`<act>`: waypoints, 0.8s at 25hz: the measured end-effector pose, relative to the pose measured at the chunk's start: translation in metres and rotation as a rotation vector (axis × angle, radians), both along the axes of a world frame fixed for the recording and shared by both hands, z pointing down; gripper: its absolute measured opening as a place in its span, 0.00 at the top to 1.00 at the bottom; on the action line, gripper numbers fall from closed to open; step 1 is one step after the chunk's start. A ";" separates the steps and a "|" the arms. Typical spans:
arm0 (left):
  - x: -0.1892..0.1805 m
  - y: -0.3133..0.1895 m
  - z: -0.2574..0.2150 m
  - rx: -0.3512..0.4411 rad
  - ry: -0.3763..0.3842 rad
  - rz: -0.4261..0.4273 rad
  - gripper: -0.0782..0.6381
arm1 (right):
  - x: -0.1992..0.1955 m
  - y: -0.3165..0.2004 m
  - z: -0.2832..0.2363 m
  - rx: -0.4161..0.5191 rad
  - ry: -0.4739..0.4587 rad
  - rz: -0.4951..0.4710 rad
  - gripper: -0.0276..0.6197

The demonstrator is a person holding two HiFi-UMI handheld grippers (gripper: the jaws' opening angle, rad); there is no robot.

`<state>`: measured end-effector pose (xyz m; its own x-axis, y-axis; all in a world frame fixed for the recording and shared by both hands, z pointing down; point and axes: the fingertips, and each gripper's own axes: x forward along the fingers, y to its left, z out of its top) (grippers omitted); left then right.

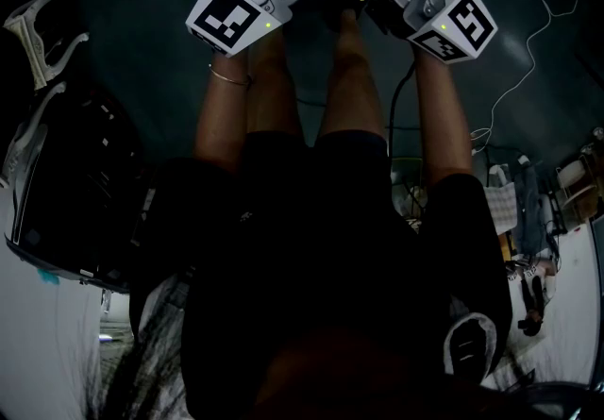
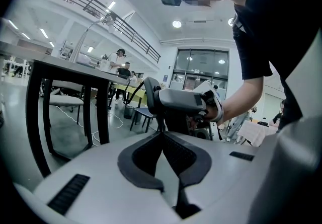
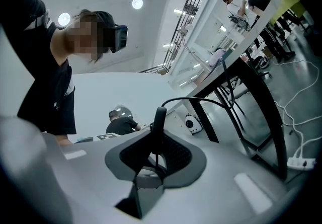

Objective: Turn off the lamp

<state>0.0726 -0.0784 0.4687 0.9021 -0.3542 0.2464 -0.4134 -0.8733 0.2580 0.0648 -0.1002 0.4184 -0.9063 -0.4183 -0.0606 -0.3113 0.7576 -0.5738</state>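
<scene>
Two tools meet low beside the desk (image 2: 65,65) (held out over the person's legs (image 1: 351,69)). The right tool (image 3: 158,135) is clenched on a black cord switch (image 3: 159,117), whose cable arcs up toward the desk. The left tool (image 2: 162,133), its tips pressed together, points at that switch from the other side. Farther off, on the desk, stands the thin-armed lamp (image 2: 107,18).

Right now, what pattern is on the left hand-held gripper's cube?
Black-and-white square marker on the cube; best in head view.
</scene>
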 end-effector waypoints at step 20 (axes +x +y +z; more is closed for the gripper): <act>-0.006 -0.002 0.008 0.012 -0.040 -0.030 0.87 | 0.000 0.004 0.014 0.015 0.100 0.005 0.86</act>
<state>0.0668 -0.0808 0.4764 0.8806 -0.3842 0.2774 -0.4492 -0.8632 0.2305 0.0644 -0.0962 0.4320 -0.9060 -0.4227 0.0233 -0.3702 0.7642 -0.5282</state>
